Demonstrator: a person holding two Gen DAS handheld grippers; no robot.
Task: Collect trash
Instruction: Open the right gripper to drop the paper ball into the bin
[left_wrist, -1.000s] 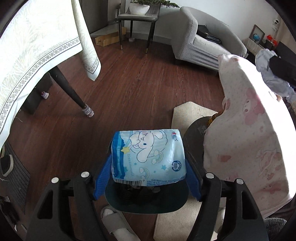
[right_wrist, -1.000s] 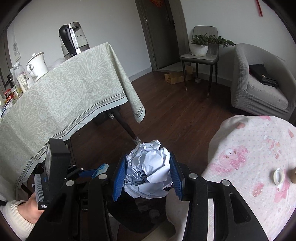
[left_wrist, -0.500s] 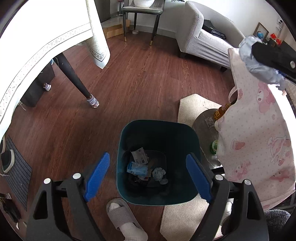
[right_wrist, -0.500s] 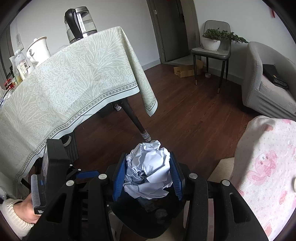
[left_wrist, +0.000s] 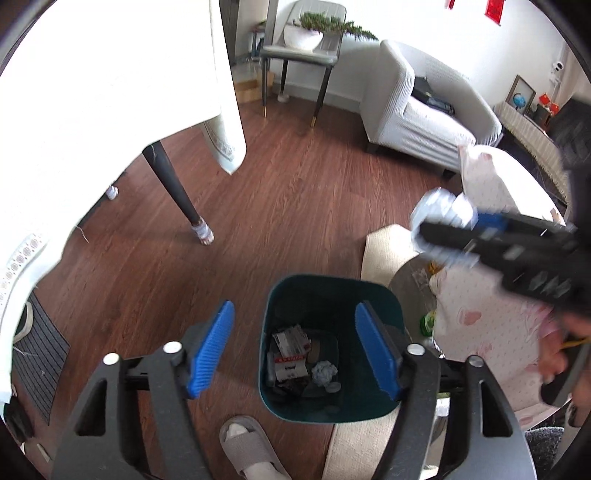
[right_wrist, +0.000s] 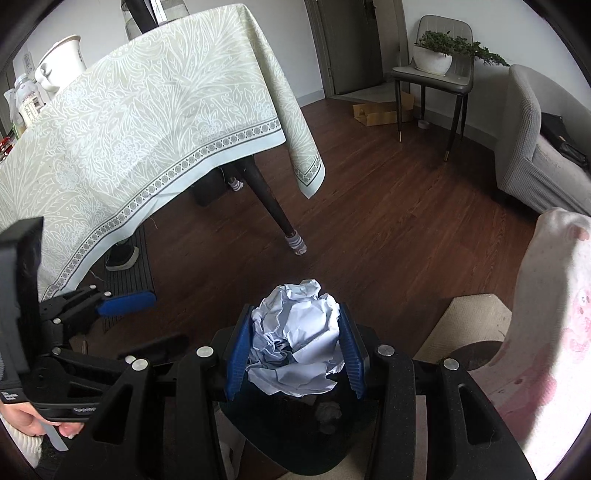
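A dark teal bin (left_wrist: 332, 282) stands on the wood floor below my left gripper (left_wrist: 293, 350). Its jaws are closing with nothing between the blue pads (left_wrist: 210, 350). Inside the bin lie packets (left_wrist: 290, 350) and a small paper wad (left_wrist: 324, 372). My right gripper (right_wrist: 293, 350) is shut on a large crumpled ball of white paper (right_wrist: 295, 339), held just above the bin (right_wrist: 295, 446). In the left wrist view the right gripper (left_wrist: 443, 225) shows blurred at the right with the paper (left_wrist: 439, 208).
A table with a pale green cloth (right_wrist: 147, 122) and a dark leg (right_wrist: 273, 206) stands to the left. A pink-patterned cloth (left_wrist: 480, 314) covers a round table on the right. A slippered foot (left_wrist: 251, 450), a beige mat (right_wrist: 469, 321), a grey armchair (left_wrist: 417, 118) and a chair with a plant (right_wrist: 436, 70) are around.
The blue cartoon packet has left my left gripper, whose jaws opened wide over the bin. My right gripper has come down with the paper ball to above the bin.
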